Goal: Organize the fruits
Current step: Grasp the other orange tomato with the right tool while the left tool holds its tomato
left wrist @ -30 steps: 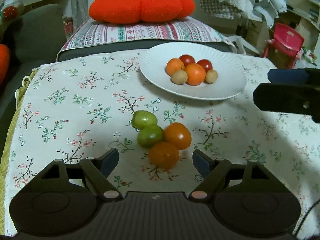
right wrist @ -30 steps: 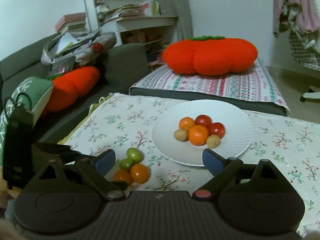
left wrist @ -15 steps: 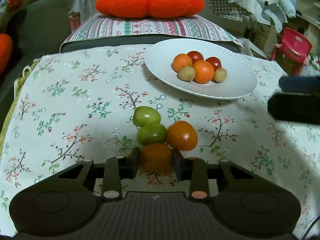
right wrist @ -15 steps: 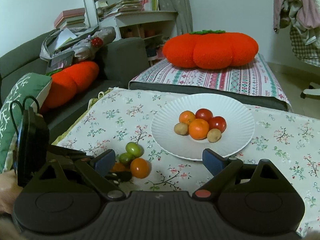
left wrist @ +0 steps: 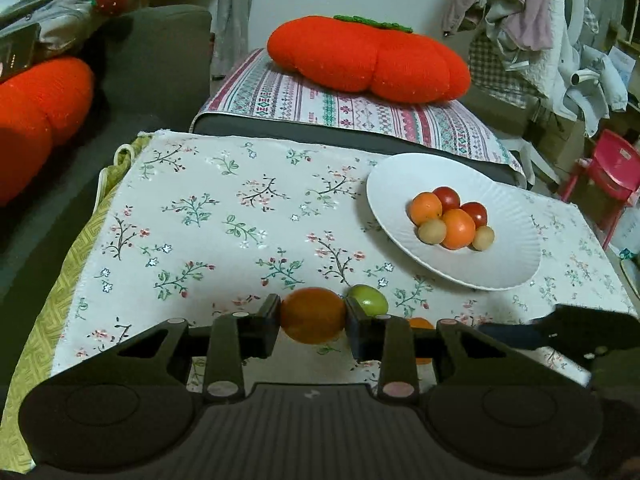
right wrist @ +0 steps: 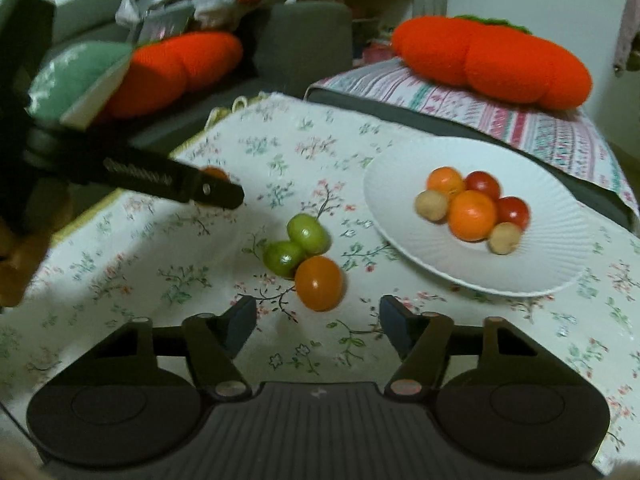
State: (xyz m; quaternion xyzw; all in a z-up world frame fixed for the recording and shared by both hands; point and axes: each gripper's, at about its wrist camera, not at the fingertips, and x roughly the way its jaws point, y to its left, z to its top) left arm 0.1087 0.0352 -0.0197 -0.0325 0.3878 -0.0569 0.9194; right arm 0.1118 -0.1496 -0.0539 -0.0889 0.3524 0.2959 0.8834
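My left gripper (left wrist: 312,316) is shut on an orange fruit (left wrist: 312,315) and holds it above the floral tablecloth; it also shows at the left of the right wrist view (right wrist: 216,186), lifted. My right gripper (right wrist: 318,320) is open, just short of a second orange fruit (right wrist: 319,283) on the cloth. Two green fruits (right wrist: 298,245) lie touching behind that one. A white plate (right wrist: 560,248) at the right holds several orange, red and tan fruits (right wrist: 472,214). In the left wrist view one green fruit (left wrist: 368,300) shows behind the right finger.
The table carries a floral cloth (left wrist: 224,216). Behind it stands a striped cushioned seat (left wrist: 352,112) with an orange pumpkin pillow (left wrist: 368,60). A grey sofa (left wrist: 152,52) with another orange pillow is at the left. A pink chair (left wrist: 608,168) and clutter are at the far right.
My left gripper closed on the nearest orange fruit and lifted it up and to the left. My right gripper moved down and left, close to the remaining loose fruits.
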